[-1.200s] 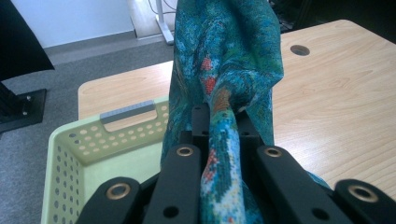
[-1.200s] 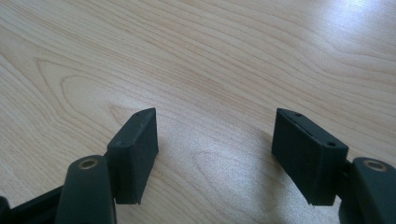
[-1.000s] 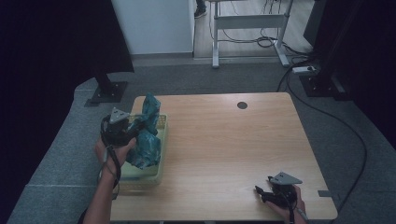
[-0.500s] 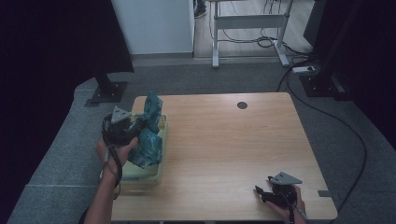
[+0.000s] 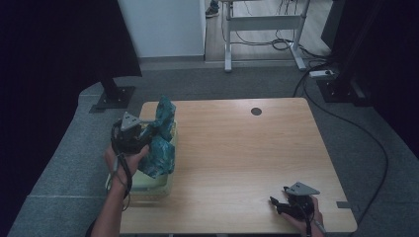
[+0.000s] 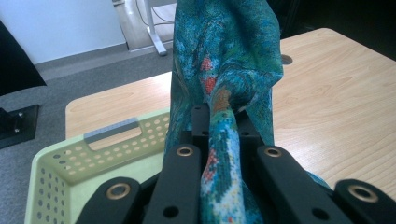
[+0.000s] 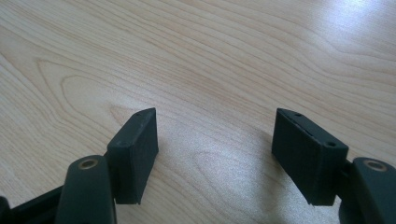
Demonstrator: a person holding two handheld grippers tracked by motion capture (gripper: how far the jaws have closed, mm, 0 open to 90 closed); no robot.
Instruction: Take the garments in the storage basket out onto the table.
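High view: left gripper [image 5: 148, 131], clamped on teal cloth [image 5: 160, 148], has barely moved; right gripper [image 5: 279, 203] stays open.

cloth [image 6: 233, 56]: top cut by upper edge of left gripper view, lower part hidden behind the jaws | basket [image 6: 70, 172]: cut by left and bottom edges, right side hidden under cloth; in high view its rim [image 5: 148, 190] mostly covered by cloth and hand | right gripper [image 5: 276, 204]: too small there to judge the jaws

Wooden table [image 5: 237, 148], grey carpet floor [image 5: 59, 163], white desk frame [image 5: 262, 24]
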